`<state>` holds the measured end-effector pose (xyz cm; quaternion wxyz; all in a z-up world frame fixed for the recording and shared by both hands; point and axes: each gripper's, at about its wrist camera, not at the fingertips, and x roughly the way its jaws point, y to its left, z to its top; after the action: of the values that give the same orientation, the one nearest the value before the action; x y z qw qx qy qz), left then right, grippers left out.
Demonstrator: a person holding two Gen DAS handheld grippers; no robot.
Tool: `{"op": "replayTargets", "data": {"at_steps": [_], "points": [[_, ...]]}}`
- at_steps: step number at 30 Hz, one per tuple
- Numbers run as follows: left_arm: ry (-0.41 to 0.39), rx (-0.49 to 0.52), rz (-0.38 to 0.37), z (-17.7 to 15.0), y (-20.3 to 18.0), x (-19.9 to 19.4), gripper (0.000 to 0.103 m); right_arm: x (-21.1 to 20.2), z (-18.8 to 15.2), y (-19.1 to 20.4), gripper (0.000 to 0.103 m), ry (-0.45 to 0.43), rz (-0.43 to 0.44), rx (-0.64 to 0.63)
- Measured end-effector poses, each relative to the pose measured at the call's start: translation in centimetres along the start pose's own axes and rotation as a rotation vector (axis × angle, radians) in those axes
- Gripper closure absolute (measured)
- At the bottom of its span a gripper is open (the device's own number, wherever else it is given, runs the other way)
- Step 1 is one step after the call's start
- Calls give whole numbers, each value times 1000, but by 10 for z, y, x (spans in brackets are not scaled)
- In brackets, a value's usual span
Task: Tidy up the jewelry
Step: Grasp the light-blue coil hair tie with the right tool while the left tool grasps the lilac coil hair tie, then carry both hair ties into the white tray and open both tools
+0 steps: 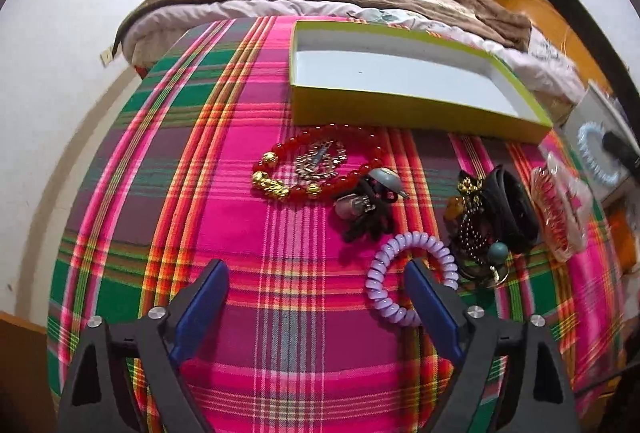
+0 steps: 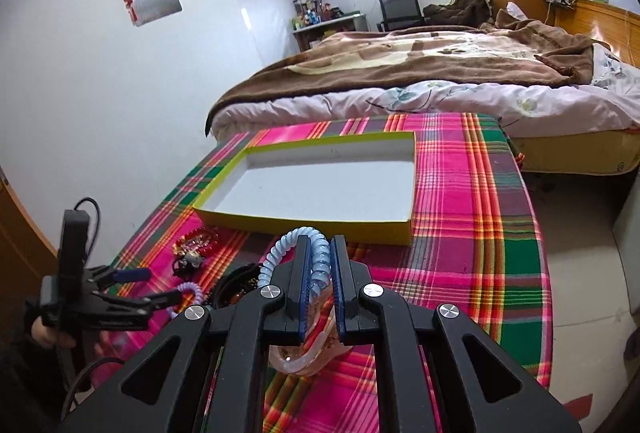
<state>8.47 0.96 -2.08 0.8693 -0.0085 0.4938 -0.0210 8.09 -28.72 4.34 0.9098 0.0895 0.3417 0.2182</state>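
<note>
A table draped in a woven plaid cloth (image 1: 280,217) of pink, green and orange carries the jewelry. Toward its far edge lies a shallow rectangular cardboard box (image 1: 400,113) with yellow-green walls and a smooth white floor.

The right gripper (image 2: 320,269) has its blue-padded jaws pressed together on a pale blue spiral hair tie (image 2: 280,253), a glossy coiled plastic loop that arches up to the left of the fingers, just short of the box's near wall. Under the gripper lies a clear plastic claw clip (image 2: 304,357) with a pinkish tint.

The left gripper (image 1: 316,269) hangs over the near part of the table with its jaws spread wide and nothing between them; its right finger overlaps a lilac spiral hair tie (image 1: 384,273) lying flat on the cloth. Beyond it, near the box's front wall, rests a bracelet of round red beads with gold charms (image 1: 316,161) ringing a silvery metal ornament. Beside it sit a black hair elastic with a small charm (image 1: 368,209) and, toward the right edge, a dark tangle of beaded chains and black bands (image 1: 492,217).
</note>
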Motion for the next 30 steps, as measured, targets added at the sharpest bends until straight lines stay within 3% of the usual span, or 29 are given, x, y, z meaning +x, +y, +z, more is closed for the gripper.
{"op": "replayTargets", "data": {"at_steps": [10,15,22,26,30], "points": [[-24,37,30,-4,-7,1,18,-12,-7,2,93,-28,4,11],[-38,71,13,-5,-17,-4,47,-12,-8,3,93,-32,6,12],[-54,127,-22,-6,-28,-7,70,-15,-11,5,93,-41,5,14],[-56,136,-50,-7,-28,-8,91,-18,-12,4,93,-43,4,20],[-59,111,-71,-7,-23,-9,94,-20,-14,4,93,-44,2,26]]}}
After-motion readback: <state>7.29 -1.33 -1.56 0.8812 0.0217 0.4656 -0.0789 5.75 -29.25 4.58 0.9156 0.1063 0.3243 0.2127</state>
